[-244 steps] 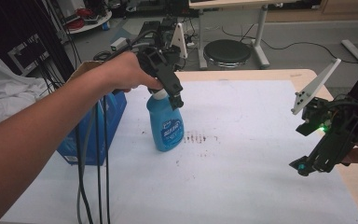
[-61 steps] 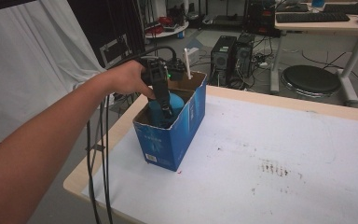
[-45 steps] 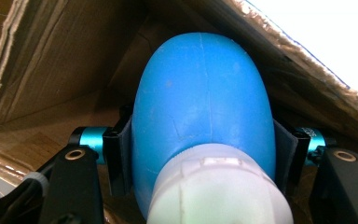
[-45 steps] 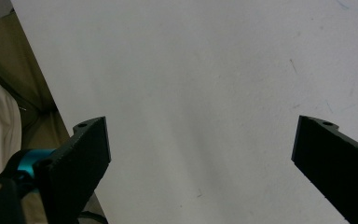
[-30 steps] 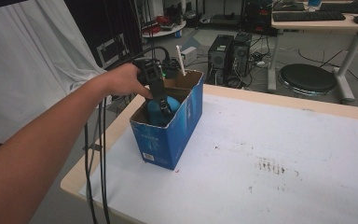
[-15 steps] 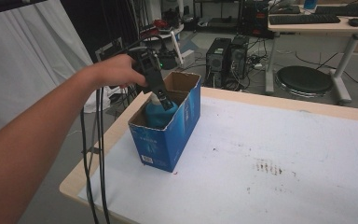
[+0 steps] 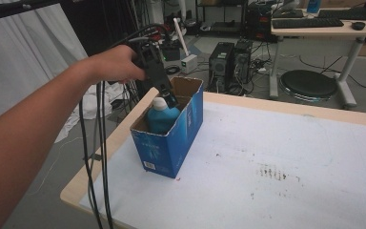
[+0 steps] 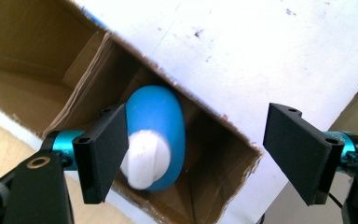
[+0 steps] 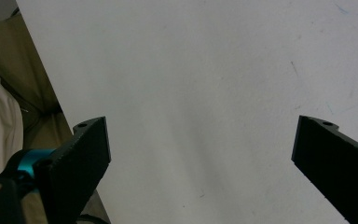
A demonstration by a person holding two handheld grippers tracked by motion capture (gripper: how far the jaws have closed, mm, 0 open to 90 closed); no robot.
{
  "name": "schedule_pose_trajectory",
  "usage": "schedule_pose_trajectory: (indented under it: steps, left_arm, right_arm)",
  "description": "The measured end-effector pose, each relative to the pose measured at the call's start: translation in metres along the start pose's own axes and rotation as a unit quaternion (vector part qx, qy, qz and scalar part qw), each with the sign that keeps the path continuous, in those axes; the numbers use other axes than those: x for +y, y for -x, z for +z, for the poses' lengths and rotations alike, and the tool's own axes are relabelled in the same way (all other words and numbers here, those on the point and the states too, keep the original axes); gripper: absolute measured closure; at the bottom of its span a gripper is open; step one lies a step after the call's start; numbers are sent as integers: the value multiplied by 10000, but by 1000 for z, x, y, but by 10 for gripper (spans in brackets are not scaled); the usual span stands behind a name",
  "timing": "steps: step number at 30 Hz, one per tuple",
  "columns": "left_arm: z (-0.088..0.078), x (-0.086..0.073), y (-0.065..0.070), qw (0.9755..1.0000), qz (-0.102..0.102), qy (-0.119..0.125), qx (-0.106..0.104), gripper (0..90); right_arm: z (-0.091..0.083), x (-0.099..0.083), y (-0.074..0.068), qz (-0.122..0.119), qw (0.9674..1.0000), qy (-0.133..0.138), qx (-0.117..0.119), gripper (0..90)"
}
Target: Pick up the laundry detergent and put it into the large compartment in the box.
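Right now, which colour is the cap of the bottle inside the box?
White, on a blue bottle; the cap shows best in the left gripper view.

bottle (image 8: 154,135) fills box (image 7: 169,143) | table (image 7: 290,157) right: free

White table (image 7: 286,157); blue box (image 7: 169,138)

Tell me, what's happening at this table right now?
A person holds a gripper in each hand. The left gripper hangs over an open blue cardboard box at the table's near-left corner, its jaws spread wide. A blue bottle with a white cap stands inside the box, no longer gripped. The right gripper is also open, over bare white tabletop with nothing between its jaws.
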State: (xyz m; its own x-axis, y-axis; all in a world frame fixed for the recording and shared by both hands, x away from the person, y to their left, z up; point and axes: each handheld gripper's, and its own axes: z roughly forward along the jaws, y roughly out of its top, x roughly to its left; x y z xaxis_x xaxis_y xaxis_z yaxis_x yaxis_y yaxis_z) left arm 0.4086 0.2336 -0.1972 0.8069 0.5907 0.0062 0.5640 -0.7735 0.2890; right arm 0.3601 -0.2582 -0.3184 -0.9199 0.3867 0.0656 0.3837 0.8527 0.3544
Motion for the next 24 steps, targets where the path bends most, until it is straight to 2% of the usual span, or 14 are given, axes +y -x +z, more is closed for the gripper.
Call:
schedule_pose_trajectory:
  steps: [2, 6, 7, 10, 12, 14, 17, 20, 24]
  left_arm:
    - [0, 1, 1, 10000, 24, -8, 2, 225]
    - [1, 9, 10, 9997, 214, -10, -66, 213]
    - [2, 10, 11, 9997, 227, -5, -70, 162]
    - [2, 14, 17, 9992, 407, 30, -41, 148]
    - [3, 16, 20, 9985, 553, -15, -42, 75]
    - [5, 17, 22, 9979, 634, -69, -66, 52]
    - [7, 20, 23, 9979, 619, -132, 98, 15]
    - [8, 22, 25, 9981, 578, -196, 113, 16]
    - [7, 32, 31, 9984, 527, -79, 175, 16]
  right_arm:
    - [-1, -1, 0, 2, 10000, 10, -2, 34]
    - [-3, -2, -1, 38, 10000, 44, -13, 35]
    - [-3, -2, -2, 24, 10000, 51, -18, 34]
    - [-5, -2, -2, 6, 10000, 73, -25, 34]
    - [-6, -3, -2, 34, 9999, 94, -26, 34]
    - [-7, -4, -1, 62, 9999, 108, -30, 34]
    - [-8, -5, -1, 95, 9999, 133, -34, 35]
    - [-9, -6, -2, 102, 9998, 170, -45, 34]
    - [-10, -6, -2, 120, 9997, 196, -56, 34]
